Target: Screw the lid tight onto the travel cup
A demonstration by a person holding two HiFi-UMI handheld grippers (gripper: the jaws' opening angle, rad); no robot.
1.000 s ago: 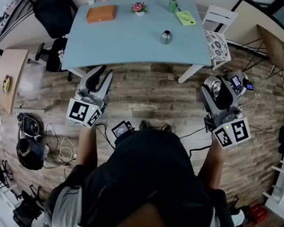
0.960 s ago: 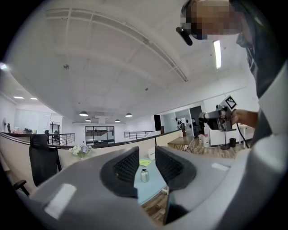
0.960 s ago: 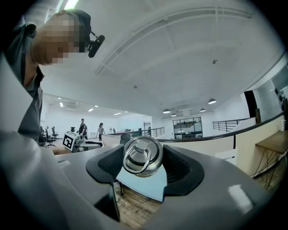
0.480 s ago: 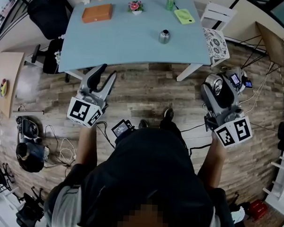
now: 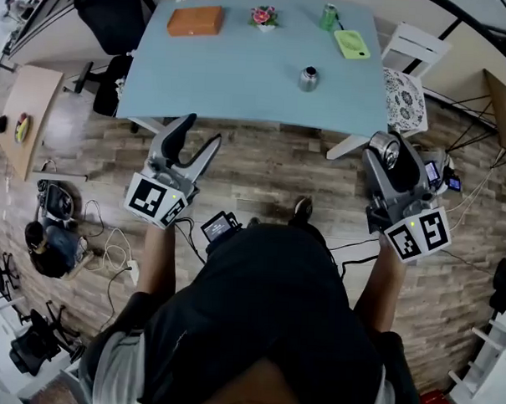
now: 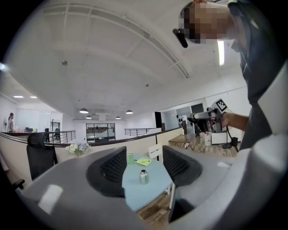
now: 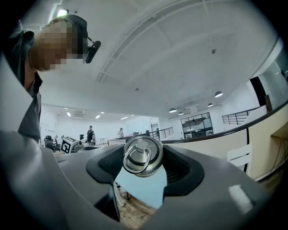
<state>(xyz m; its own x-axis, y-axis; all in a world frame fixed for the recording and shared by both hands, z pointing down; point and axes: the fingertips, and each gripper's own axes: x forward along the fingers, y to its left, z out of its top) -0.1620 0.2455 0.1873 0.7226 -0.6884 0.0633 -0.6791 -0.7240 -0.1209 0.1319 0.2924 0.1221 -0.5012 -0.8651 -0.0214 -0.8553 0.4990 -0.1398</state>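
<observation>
The steel travel cup [image 5: 309, 78] stands upright without a lid on the pale blue table [image 5: 242, 79]; it also shows far off between the left jaws as the cup [image 6: 143, 176]. My left gripper [image 5: 202, 130] hangs over the wooden floor short of the table's near edge. Its jaws have just been opening and stand apart with nothing between them in the left gripper view [image 6: 144, 166]. My right gripper [image 5: 382, 152] is off the table's right corner, shut on the round metal lid [image 7: 142, 156] with a ring handle, the lid [image 5: 384, 150] facing forward.
On the table's far side lie an orange box [image 5: 195, 20], a small flower pot [image 5: 263, 16], a green can [image 5: 329, 16] and a yellow-green pad [image 5: 352, 44]. A white chair [image 5: 406, 86] stands at the right end, a black office chair [image 5: 106, 15] at the left. Cables [image 5: 108, 262] lie on the floor.
The left jaws have spread from shut to open. Both grippers have moved toward the table, the right still gripping the lid.
</observation>
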